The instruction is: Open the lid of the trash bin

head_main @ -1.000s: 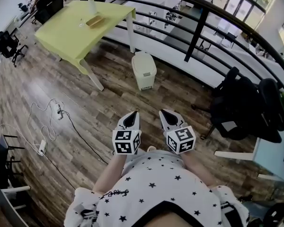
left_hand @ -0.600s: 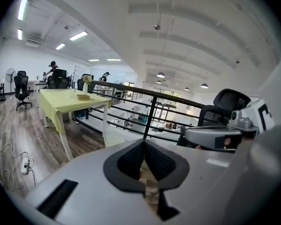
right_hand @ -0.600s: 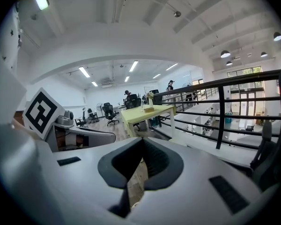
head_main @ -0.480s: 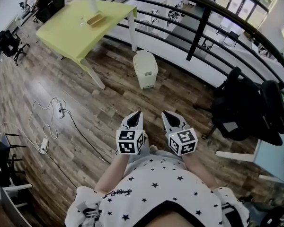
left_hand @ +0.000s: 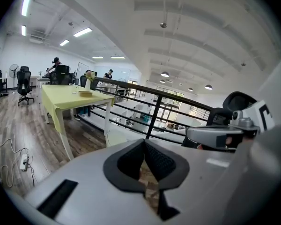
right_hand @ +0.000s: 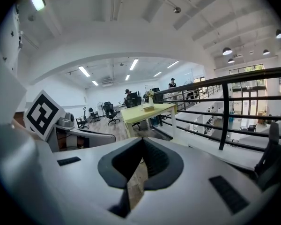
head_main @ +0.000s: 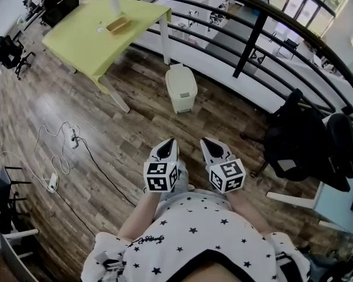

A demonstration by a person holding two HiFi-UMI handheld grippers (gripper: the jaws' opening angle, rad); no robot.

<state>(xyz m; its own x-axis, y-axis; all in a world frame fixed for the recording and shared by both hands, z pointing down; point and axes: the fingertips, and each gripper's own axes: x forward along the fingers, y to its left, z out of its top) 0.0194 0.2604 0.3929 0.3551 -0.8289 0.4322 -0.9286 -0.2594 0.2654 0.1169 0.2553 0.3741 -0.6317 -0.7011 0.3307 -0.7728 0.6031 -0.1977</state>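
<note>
The trash bin is a small cream bin with its lid down. It stands on the wood floor by the railing, ahead of me. My left gripper and right gripper are held side by side at my waist, well short of the bin and pointing toward it. Both have their jaws closed together at the tips and hold nothing. In the left gripper view the left gripper hides all but a pale sliver of the bin. The right gripper fills the lower part of its own view.
A yellow-green table with a vase and a box stands left of the bin. A black railing runs behind it. Black office chairs stand at the right. Cables and a power strip lie on the floor at the left.
The head view has shifted slightly and the chairs sit a little further right in it. Both grippers keep the same pose and stay shut. The bin's lid is unchanged.
</note>
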